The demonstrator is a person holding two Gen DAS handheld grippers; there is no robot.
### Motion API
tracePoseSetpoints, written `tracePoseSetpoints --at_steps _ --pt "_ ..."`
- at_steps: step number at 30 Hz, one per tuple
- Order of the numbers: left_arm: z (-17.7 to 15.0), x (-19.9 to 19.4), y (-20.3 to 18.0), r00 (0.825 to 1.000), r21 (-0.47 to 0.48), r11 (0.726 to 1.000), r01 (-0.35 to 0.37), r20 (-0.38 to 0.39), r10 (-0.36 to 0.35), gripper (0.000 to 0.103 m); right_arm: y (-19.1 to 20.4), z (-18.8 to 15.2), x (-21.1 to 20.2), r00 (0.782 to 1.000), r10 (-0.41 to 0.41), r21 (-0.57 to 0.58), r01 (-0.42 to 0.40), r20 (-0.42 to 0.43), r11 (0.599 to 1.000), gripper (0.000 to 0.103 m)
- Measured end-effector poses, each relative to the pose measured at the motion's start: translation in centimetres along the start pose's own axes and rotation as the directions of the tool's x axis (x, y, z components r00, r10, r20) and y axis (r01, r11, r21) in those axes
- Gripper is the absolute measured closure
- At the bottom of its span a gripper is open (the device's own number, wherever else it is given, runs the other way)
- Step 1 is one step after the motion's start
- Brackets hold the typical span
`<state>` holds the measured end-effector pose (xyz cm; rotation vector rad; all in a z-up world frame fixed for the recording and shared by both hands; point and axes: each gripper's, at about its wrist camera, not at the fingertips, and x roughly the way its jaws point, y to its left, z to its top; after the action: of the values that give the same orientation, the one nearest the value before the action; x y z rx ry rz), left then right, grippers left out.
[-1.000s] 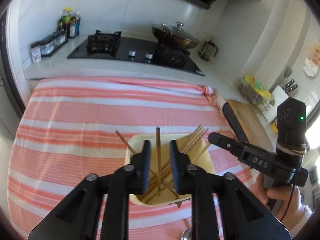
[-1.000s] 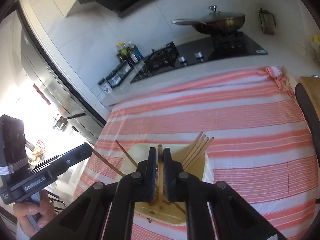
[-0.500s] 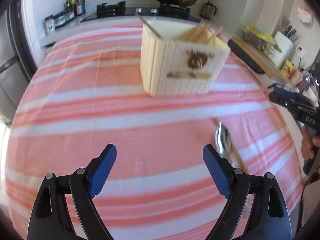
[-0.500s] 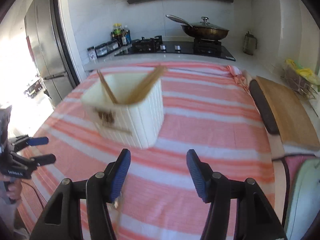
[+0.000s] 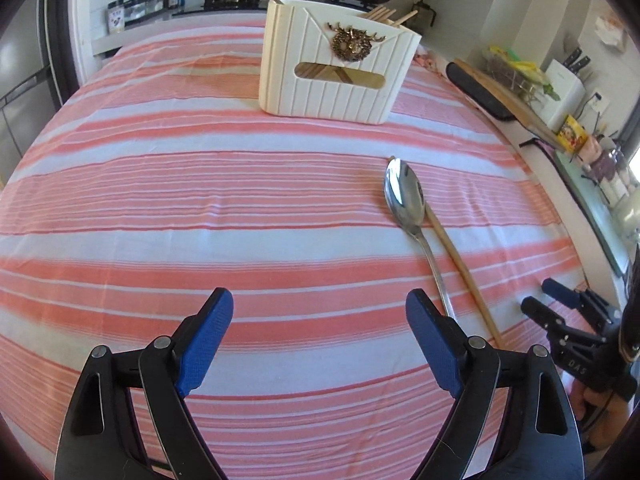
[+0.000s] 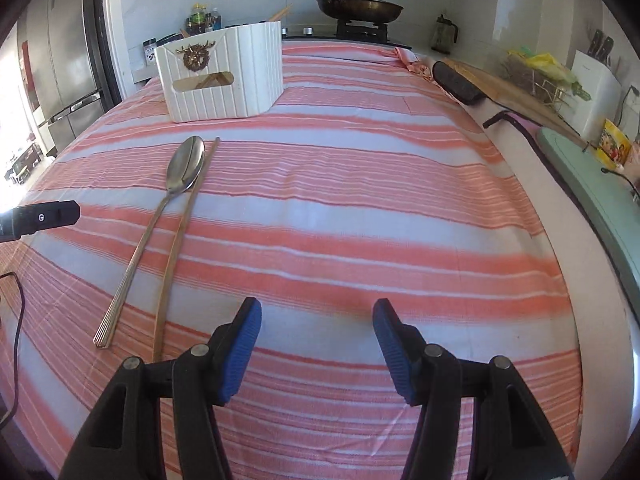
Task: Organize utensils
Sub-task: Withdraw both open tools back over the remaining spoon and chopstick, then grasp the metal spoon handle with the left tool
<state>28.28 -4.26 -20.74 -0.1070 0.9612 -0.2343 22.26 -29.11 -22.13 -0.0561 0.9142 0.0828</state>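
Note:
A white ribbed utensil holder [image 5: 336, 68] [image 6: 224, 76] with a gold emblem stands at the far side of the striped cloth, with several wooden chopsticks [image 5: 386, 14] in it. A metal spoon [image 5: 408, 208] [image 6: 168, 208] lies on the cloth beside one loose wooden chopstick [image 5: 460, 264] [image 6: 180, 236]. My left gripper [image 5: 316, 336] hovers open over the near cloth, left of the spoon's handle. My right gripper [image 6: 316, 340] is open too, right of the chopstick's near end, and shows in the left wrist view [image 5: 548, 300]. Neither holds anything.
The red and white striped cloth [image 6: 360, 208] covers the counter. Behind it is a stove with a lidded pan [image 6: 358, 6] and bottles [image 6: 202, 20]. To the right lie a cutting board [image 6: 508, 92], a knife block [image 6: 596, 88] and a pale green tray [image 6: 600, 200].
Both grippers were shut or nearly shut on chopsticks above the holder. They have opened, pulled back and sunk to the near cloth, where the spoon and a loose chopstick now show.

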Motion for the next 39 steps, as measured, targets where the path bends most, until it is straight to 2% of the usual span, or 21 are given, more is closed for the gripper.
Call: tracePoseSetpoints --at_steps 10,15,17,18,20,21,22,23,25,27,31,34,39 --pt "1.4 2.3 -4.9 1.000 0.101 0.995 0.016 -0.009 -0.015 0.014 -0.7 -0.2 0.1 1.000 0.020 0.048 -0.021 0.007 0.999 0.044" --pt "2.0 5.1 -7.5 0.996 0.162 0.983 -0.081 -0.012 0.084 0.015 -0.8 -0.1 0.1 1.000 0.023 0.052 -0.023 0.009 0.998 0.044" --pt "1.7 6.0 -8.0 0.992 0.195 0.973 -0.124 -0.014 0.129 0.026 -0.9 -0.1 0.0 1.000 0.028 0.060 -0.029 0.011 0.998 0.044" --pt "1.5 5.8 -8.1 0.992 0.197 0.972 -0.129 0.012 0.129 0.028 -1.0 -0.1 0.0 0.999 0.030 0.064 -0.031 0.012 0.997 0.044" --pt "1.3 5.4 -8.0 0.993 0.195 0.973 -0.120 0.029 0.117 0.049 -1.1 -0.1 0.0 0.999 0.032 0.069 -0.033 0.013 0.997 0.044" --pt "1.3 5.2 -7.9 0.992 0.193 0.973 -0.126 0.038 0.121 0.056 -1.1 -0.1 0.0 0.999 0.033 0.070 -0.034 0.013 0.997 0.044" --pt "1.3 5.1 -7.8 0.991 0.189 0.973 -0.136 0.045 0.129 0.072 -1.2 -0.1 0.0 0.999 0.035 0.071 -0.035 0.013 0.997 0.044" --pt "1.3 4.9 -7.5 0.989 0.183 0.972 -0.147 0.050 0.140 0.085 -1.2 -0.1 0.1 0.999 0.035 0.073 -0.036 0.013 0.997 0.044" --pt "1.4 4.7 -6.5 0.991 0.152 0.980 -0.129 0.045 0.124 0.094 -1.2 -0.1 0.1 0.999 0.036 0.075 -0.037 0.013 0.997 0.044" --pt "1.3 4.4 -5.6 0.993 0.113 0.987 -0.117 0.037 0.113 0.097 -1.2 -0.1 0.1 0.999 0.036 0.074 -0.036 0.013 0.997 0.044" --pt "0.8 3.6 -4.1 0.990 0.074 0.987 -0.139 0.039 0.137 0.097 -1.1 0.0 -0.1 0.999 0.041 0.081 -0.041 0.006 0.996 0.044" --pt "0.4 2.9 -2.4 0.988 0.037 0.987 -0.155 0.030 0.154 0.097 -0.2 0.4 -0.7 0.996 0.090 0.087 -0.088 -0.022 0.992 0.044" --pt "0.0 2.0 0.2 0.988 -0.017 0.988 -0.156 0.021 0.156 0.097 4.1 2.1 -1.4 0.983 0.174 -0.014 -0.175 -0.051 0.984 0.044"
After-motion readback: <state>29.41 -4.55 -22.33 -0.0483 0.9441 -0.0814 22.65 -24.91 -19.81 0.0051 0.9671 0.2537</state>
